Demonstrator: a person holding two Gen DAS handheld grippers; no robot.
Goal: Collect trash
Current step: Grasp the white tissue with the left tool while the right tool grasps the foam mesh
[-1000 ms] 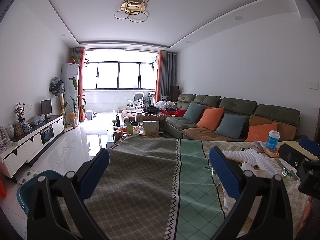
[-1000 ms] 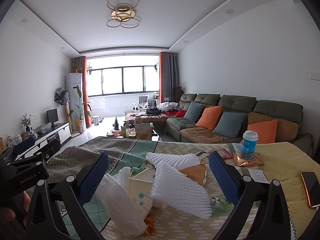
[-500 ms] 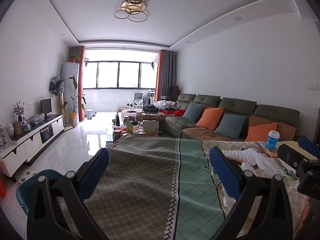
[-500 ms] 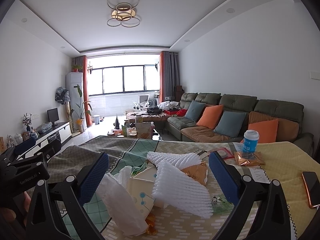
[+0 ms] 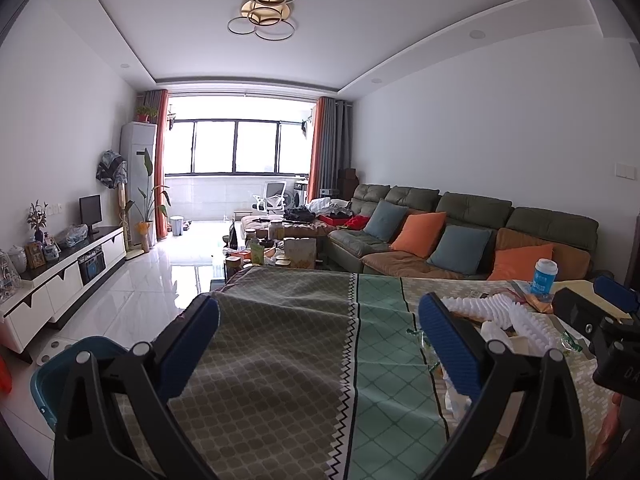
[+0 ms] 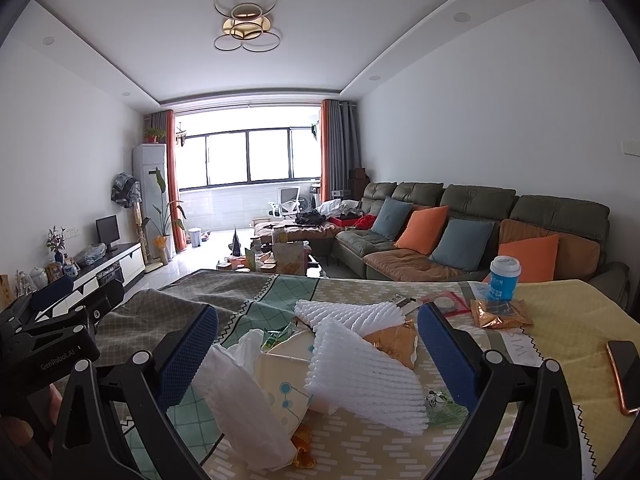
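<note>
- Right claw (image 6: pixel 318 364) is the nearer one — its blue pads stand spread wide and pinch nothing, and the trash heap sits straight ahead of it, framed between the two pads.
- Closest in that heap is the white foam netting (image 6: pixel 362 376), a flat wedge whose long axis runs slantwise from upper left down to lower right; a second foam piece (image 6: pixel 352 312) lies just behind it.
- To its left a white plastic bag (image 6: pixel 244 392) droops over a round paper lid (image 6: pixel 282 380), touching both.
- My left claw (image 5: pixel 320 350) is also spread and empty, over bare tablecloth on the table (image 5: pixel 280 340); the heap lies off to its right.
- I judge the right claw should take the first piece, closing across the netting's short side.
- Blue cup (image 6: pixel 505 278) and a phone (image 6: pixel 624 372) stand apart, farther right.
</note>
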